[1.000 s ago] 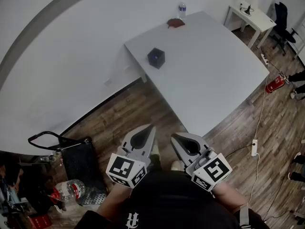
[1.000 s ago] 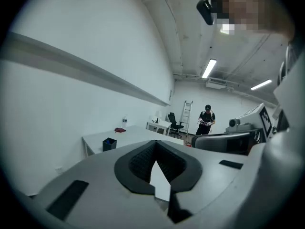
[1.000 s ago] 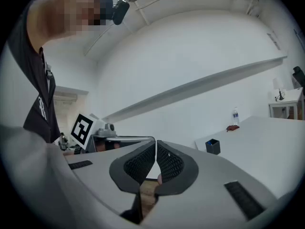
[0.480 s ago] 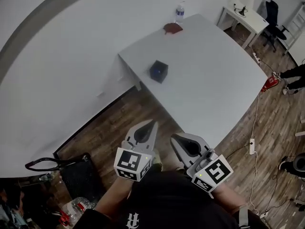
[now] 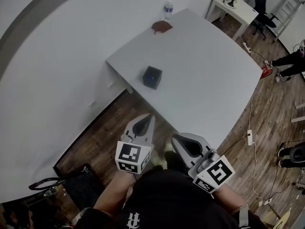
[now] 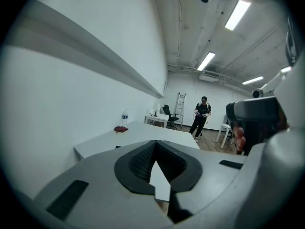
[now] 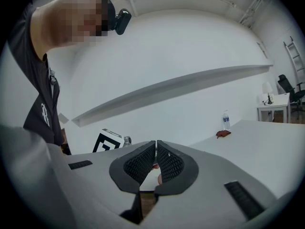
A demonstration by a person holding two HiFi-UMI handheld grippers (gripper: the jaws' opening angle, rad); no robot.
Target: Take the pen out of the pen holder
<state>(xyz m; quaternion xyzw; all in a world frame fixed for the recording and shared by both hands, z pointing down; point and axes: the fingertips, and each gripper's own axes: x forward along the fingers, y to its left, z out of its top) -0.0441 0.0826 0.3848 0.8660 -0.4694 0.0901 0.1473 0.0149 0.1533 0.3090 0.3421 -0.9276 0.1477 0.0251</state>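
Observation:
The pen holder is a small dark cube near the near-left corner of the white table. I cannot make out a pen in it from here. My left gripper is held over the wooden floor, short of the table's near edge, with its jaws shut and empty. My right gripper hangs beside it, a little lower in the head view, and is also shut on nothing. In the left gripper view the shut left gripper points toward the table. The right gripper shows its pads pressed together.
A water bottle and a small red object sit at the table's far corner. Beyond stand a small white desk and an office chair. A power strip and cable lie on the floor at right. A person stands far off.
The table and pen holder have slid lower and left in the head view and look closer. The black cart at bottom left has nearly left the frame. Both grippers stayed shut.

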